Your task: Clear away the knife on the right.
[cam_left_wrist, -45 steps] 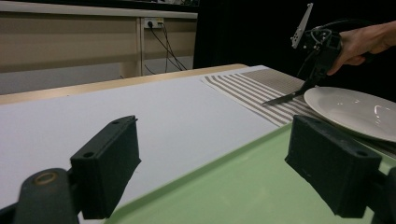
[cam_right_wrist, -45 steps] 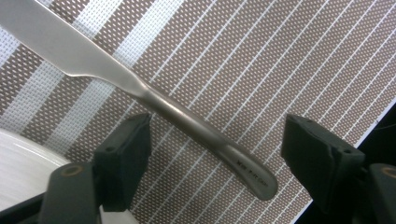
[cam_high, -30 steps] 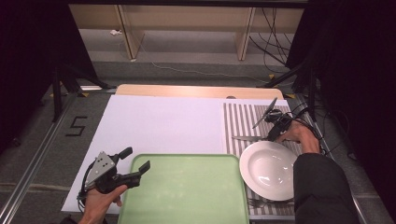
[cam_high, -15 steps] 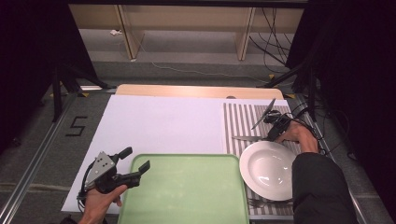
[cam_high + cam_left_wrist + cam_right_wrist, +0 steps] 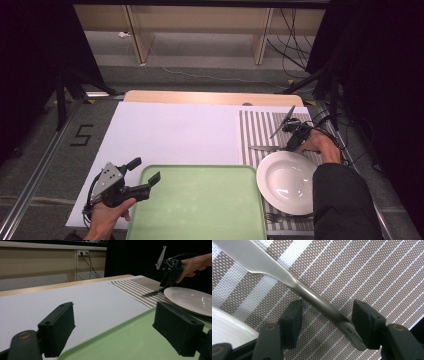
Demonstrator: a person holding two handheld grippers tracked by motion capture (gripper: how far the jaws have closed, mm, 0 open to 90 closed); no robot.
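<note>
A steel table knife (image 5: 312,296) lies on the brown striped placemat (image 5: 374,270), its handle running slantwise between my right gripper's jaws. My right gripper (image 5: 327,320) points down at it and has just been closing; small gaps still show beside the handle, so it is open. From above, the knife (image 5: 262,148) lies just beyond the white plate (image 5: 285,182), under the right gripper (image 5: 291,141). My left gripper (image 5: 146,170) is held open at the green tray's (image 5: 200,200) near left corner. Nothing is between its pads (image 5: 58,325).
A white sheet (image 5: 175,130) covers the table's middle and left. A fork (image 5: 272,217) lies on the placemat (image 5: 260,130) at the plate's near edge. The plate's rim (image 5: 227,325) sits close to the right gripper's left jaw. Cables trail at the table's right edge.
</note>
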